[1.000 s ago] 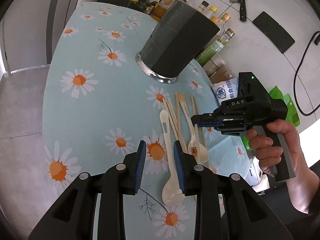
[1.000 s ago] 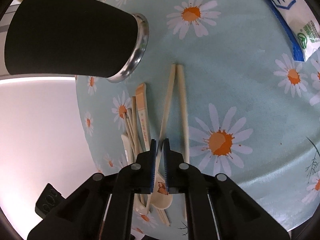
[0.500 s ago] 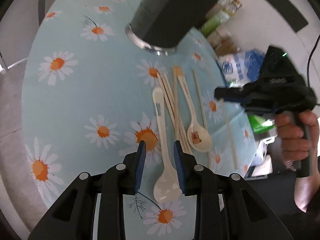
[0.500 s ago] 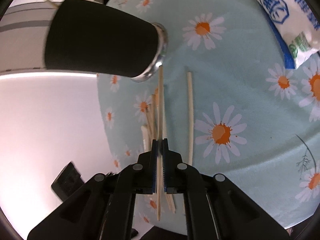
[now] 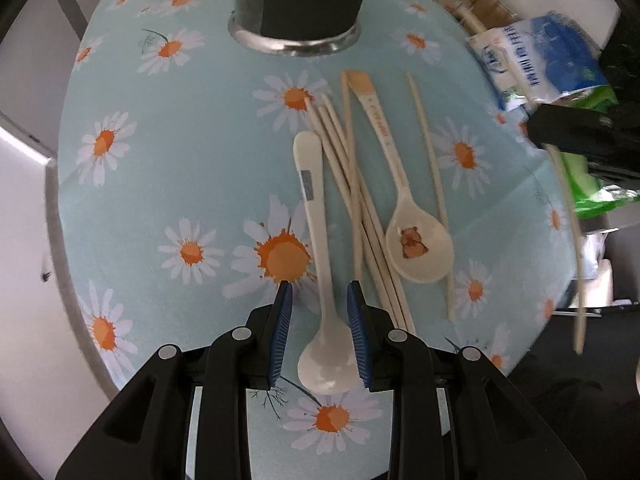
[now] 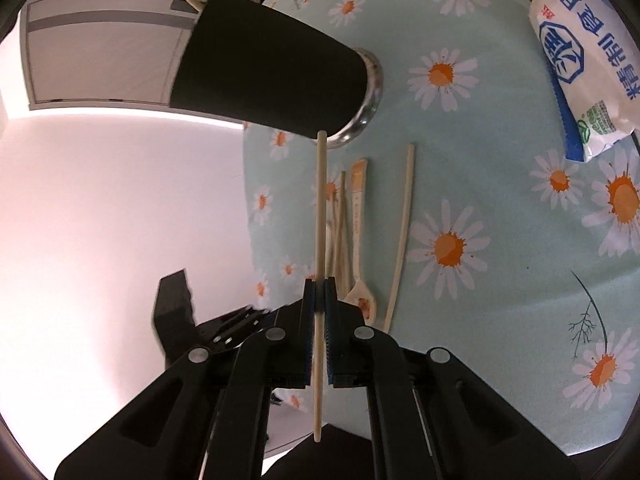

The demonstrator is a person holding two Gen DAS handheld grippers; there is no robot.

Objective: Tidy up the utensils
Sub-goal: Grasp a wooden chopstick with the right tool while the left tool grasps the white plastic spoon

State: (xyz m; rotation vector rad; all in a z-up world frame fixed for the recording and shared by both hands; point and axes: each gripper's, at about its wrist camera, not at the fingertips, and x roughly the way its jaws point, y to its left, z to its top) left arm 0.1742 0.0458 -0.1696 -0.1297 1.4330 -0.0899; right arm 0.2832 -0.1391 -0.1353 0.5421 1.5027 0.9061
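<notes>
Blue ribbed pads of the right tongs [image 6: 319,300] are pressed together on a single pale wooden chopstick [image 6: 320,216], which runs straight out between them, its far tip in front of the steel base rim of the dark utensil holder [image 6: 276,68], its near end hanging past the tongs. The left tongs [image 5: 320,302] stand narrowly parted, pointing steeply down, their pads either side of a white plastic spoon [image 5: 316,240] that lies flat on the bench; whether the pads touch it I cannot tell. Just right of that spoon lies a loose bundle of chopsticks [image 5: 356,200], crossing one another, then a cream spoon with a small bear picture in its bowl [image 5: 416,236], and beside it one more chopstick lying alone [image 5: 430,184]. All rest on the pale blue daisy-print cloth [image 5: 160,168] covering the round bench. The holder stands upright at the far edge of this group. A white and blue bag with printed characters [image 6: 588,60] sits at the cloth's edge.
</notes>
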